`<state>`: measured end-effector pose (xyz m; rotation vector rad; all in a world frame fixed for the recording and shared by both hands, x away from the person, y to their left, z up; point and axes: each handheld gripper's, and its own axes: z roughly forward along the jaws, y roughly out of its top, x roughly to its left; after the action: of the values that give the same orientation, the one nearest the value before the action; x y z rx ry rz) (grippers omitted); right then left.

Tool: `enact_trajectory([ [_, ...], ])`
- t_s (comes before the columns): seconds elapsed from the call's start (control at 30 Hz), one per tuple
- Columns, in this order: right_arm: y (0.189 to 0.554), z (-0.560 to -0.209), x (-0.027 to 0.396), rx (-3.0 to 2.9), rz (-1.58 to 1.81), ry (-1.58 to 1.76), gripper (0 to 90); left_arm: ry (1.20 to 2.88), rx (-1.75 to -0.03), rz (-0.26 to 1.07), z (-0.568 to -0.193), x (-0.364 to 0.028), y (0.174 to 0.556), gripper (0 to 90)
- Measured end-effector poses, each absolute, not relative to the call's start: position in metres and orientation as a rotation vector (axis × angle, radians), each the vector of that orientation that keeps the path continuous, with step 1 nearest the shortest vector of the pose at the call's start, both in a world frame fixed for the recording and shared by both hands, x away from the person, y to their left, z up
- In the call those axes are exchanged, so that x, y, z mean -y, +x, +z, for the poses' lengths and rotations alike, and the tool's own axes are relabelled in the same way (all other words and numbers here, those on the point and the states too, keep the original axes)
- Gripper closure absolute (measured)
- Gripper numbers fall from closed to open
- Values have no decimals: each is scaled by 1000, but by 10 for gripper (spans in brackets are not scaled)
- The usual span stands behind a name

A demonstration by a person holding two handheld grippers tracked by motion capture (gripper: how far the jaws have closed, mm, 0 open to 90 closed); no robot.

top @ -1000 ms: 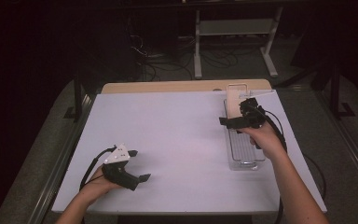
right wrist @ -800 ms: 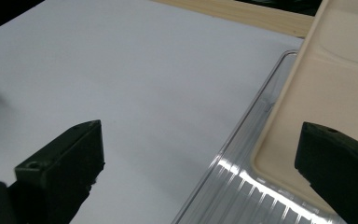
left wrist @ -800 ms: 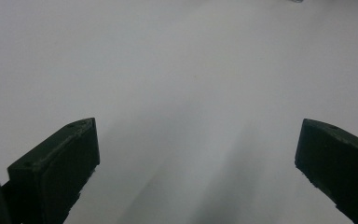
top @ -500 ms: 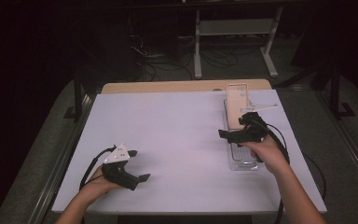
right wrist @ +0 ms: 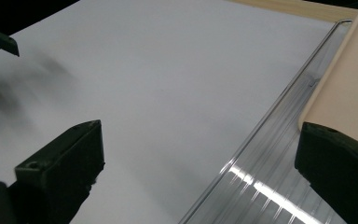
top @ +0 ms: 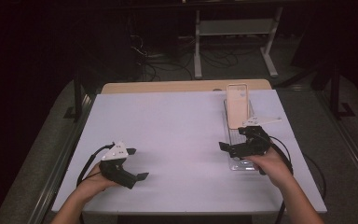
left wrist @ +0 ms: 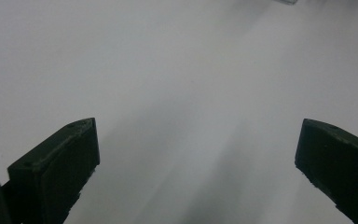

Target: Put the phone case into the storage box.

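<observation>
Now right gripper (top: 228, 148) released over clear tray (top: 242, 164); left gripper (top: 140, 178) released, apart.

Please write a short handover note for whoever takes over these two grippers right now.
Left gripper: open, holding nothing, low over the white table cover at the near left.
Right gripper: open, holding nothing, at the near end of the clear tray.
The beige phone case lies on the tray's far end.
Done: nothing gripped so far.
Left: probably grasping the case or the tray.
</observation>
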<state>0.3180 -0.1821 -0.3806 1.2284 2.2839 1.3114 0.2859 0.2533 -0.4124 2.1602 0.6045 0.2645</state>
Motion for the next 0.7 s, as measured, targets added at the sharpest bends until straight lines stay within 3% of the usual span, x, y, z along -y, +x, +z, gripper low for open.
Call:
enact_trajectory([
  [0.7, 290, -392, 188, -2294, 1361, 1168, 10, 2138, -585, 245, -396, -256, 291, 0],
])
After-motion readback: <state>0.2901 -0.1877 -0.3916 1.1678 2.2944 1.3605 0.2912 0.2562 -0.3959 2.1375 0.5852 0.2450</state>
